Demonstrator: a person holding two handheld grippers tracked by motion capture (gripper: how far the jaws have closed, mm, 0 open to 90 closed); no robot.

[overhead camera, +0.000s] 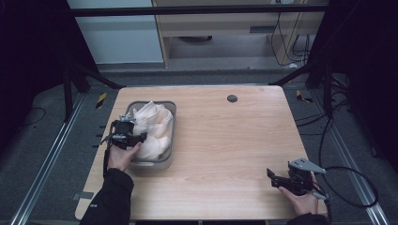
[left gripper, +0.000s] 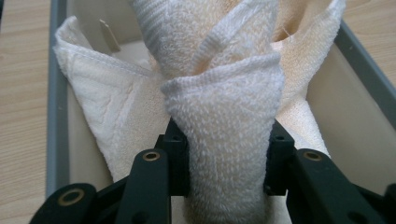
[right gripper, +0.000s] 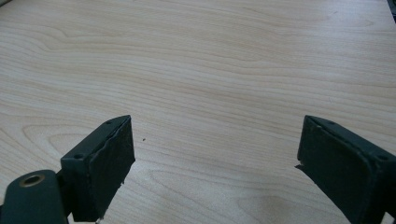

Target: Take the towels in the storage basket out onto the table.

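Observation:
A grey bin (overhead camera: pixel 170 140) at the table's left holds crumpled cream towels (overhead camera: pixel 155 124). My left gripper (overhead camera: pixel 133 136) sits over the bin's near left side. In the left gripper view its black jaws squeeze a bunched fold of white towel (left gripper: pixel 226 135) from both sides, above the grey bin (left gripper: pixel 57 116). My right gripper (overhead camera: pixel 274 177) rests low near the table's front right corner, held by a hand. In the right gripper view its pads (right gripper: pixel 109 163) stand wide apart over bare wood, my right gripper (right gripper: pixel 215 172) holding nothing.
The light wooden table (overhead camera: pixel 225 140) has a small dark round hole (overhead camera: pixel 232 98) near its far edge. A black cable (overhead camera: pixel 347 187) loops off the right gripper past the table's right side. Dark floor and metal rails surround the table.

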